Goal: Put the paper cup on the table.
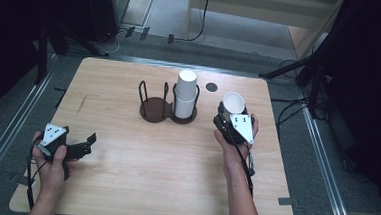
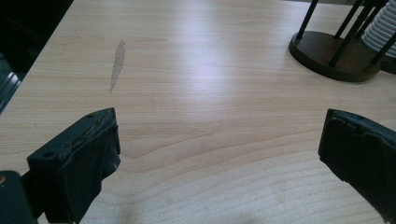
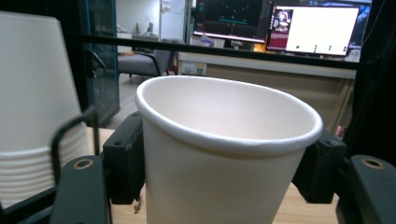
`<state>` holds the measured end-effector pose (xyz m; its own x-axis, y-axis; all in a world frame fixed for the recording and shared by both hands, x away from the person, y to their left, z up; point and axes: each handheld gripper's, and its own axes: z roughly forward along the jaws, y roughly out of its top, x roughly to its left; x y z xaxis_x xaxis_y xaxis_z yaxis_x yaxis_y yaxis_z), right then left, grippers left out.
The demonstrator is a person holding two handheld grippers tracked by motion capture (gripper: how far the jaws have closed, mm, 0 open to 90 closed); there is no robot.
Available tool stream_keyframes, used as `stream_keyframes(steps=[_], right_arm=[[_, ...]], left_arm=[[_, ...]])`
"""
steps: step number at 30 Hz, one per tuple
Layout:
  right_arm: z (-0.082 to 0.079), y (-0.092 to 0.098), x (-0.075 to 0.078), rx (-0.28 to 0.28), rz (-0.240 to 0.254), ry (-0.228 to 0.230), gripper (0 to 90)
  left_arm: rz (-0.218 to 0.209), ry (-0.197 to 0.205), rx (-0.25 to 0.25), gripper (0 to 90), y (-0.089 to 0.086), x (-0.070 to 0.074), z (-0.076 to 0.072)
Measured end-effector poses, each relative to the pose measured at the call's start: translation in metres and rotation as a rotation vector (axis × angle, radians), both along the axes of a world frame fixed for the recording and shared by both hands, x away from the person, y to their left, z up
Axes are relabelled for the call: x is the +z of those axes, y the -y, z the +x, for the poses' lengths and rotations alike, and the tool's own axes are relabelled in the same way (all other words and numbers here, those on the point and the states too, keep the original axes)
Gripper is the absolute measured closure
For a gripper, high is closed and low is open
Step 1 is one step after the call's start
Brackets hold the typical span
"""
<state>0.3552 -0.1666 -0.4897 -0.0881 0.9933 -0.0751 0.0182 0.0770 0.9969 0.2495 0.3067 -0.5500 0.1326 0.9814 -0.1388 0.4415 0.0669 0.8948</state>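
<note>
1. Your right gripper (image 1: 232, 116) is clamped on a single white paper cup (image 1: 234, 104), one black pad pressing each side of its wall just under the rim (the right gripper view shows the pads (image 3: 125, 158) flush against the cup (image 3: 219, 154)).
2. You hold that cup upright, mouth up, over the right part of the table (image 1: 123, 183), just right of the dark two-ring cup holder (image 1: 167, 108).
3. A stack of white cups (image 1: 185, 93) stands upside down in the holder's right ring; the left ring has none in it.
4. In the right gripper view the stack (image 3: 32, 116) rises at the left edge, close beside the held cup, with a wire post of the holder in front of it.
5. Your left gripper (image 1: 83, 146) sits at the near left of the table, jaws spread wide with nothing between them (bare wood shows in the gap).
6. A grey smear (image 2: 116, 63) marks the wood beyond the left gripper, and the holder's base (image 2: 334, 56) lies at the far right of the left gripper view.
</note>
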Motion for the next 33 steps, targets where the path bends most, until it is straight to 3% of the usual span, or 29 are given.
stream_keyframes(steps=[3,8,22,25,29,33], right_arm=[[0.007,0.005,-0.006,0.000,-0.007,-0.015,30.5],[0.017,0.011,-0.013,-0.005,0.031,-0.015,30.4],[0.046,0.026,-0.038,-0.025,0.074,-0.066,29.9],[0.050,0.029,-0.042,-0.023,0.075,-0.093,29.8],[0.058,0.032,-0.045,-0.051,0.016,-0.117,29.6],[0.066,0.034,-0.045,-0.042,0.026,-0.148,29.4]], left_arm=[[-0.020,0.014,0.003,0.0,-0.002,0.000,-0.001],[-0.053,0.021,0.008,0.0,-0.005,-0.001,-0.002],[-0.061,0.031,0.003,0.0,-0.006,-0.001,-0.002],[-0.067,0.031,0.005,0.0,-0.006,-0.001,-0.002],[-0.070,0.033,0.001,0.0,-0.006,-0.001,-0.002],[-0.070,0.031,0.001,0.0,-0.006,-0.001,-0.002]])
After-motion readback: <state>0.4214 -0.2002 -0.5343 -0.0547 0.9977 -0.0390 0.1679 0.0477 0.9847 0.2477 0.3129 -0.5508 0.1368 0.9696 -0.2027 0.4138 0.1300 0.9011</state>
